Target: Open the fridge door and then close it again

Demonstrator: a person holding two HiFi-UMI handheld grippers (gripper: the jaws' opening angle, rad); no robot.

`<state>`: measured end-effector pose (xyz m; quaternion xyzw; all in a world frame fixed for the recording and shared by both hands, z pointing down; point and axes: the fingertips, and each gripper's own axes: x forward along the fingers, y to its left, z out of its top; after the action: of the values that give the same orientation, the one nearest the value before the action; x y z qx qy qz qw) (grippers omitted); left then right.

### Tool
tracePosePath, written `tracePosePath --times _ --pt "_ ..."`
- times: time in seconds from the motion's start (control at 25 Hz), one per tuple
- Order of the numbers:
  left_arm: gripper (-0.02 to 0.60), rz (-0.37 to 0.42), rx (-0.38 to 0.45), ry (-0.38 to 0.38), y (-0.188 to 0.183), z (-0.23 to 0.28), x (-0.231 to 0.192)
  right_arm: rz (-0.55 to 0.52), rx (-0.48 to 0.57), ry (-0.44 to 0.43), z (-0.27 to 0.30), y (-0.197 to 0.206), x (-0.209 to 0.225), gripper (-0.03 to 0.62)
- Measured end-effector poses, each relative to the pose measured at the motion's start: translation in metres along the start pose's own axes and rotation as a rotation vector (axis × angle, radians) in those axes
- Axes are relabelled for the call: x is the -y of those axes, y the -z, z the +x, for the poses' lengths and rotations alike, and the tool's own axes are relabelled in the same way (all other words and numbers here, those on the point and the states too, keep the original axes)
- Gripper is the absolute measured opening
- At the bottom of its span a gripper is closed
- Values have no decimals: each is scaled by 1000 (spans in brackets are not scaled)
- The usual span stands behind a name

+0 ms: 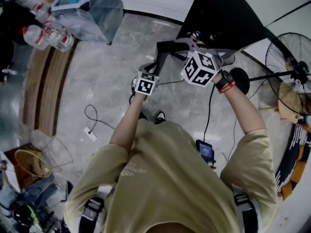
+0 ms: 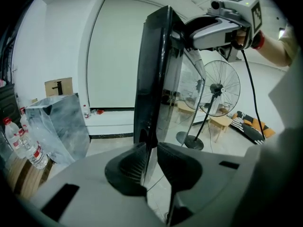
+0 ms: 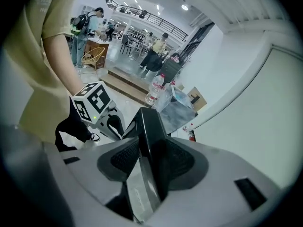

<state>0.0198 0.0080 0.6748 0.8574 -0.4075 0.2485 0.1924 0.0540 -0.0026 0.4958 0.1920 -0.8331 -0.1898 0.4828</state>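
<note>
The black fridge (image 1: 223, 18) stands at the upper right of the head view, its dark glass door (image 1: 167, 47) swung out to the left. My left gripper (image 1: 156, 64) is shut on the door's edge lower down; in the left gripper view that edge (image 2: 154, 79) runs between the pads (image 2: 135, 167). Higher up, my right gripper (image 1: 192, 43) is shut on the door's top corner, with the black door (image 3: 149, 126) wedged between its pads (image 3: 125, 157). Each gripper shows in the other's view: the right gripper (image 2: 182, 32) and the left gripper (image 3: 112, 126).
A standing fan (image 1: 291, 72) is to the right of the fridge. A clear plastic bin (image 1: 92, 8) and water bottles (image 1: 48, 35) lie at the upper left. A cable (image 1: 92, 120) trails on the marble floor, and a wicker basket (image 1: 29, 161) sits at the lower left.
</note>
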Motion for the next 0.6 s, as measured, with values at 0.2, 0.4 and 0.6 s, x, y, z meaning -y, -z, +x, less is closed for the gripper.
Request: tracePosePath --times 0.2,0.4,0.6 --pt "85 -12 11 -41 -2 1 -3 26 28 37 0 -2 2 195" --pt "86 -6 18 -70 -2 5 -9 35 57 54 5 -2 5 195" --pt "86 -3 7 -81 -10 14 -11 46 65 56 7 2 14 195"
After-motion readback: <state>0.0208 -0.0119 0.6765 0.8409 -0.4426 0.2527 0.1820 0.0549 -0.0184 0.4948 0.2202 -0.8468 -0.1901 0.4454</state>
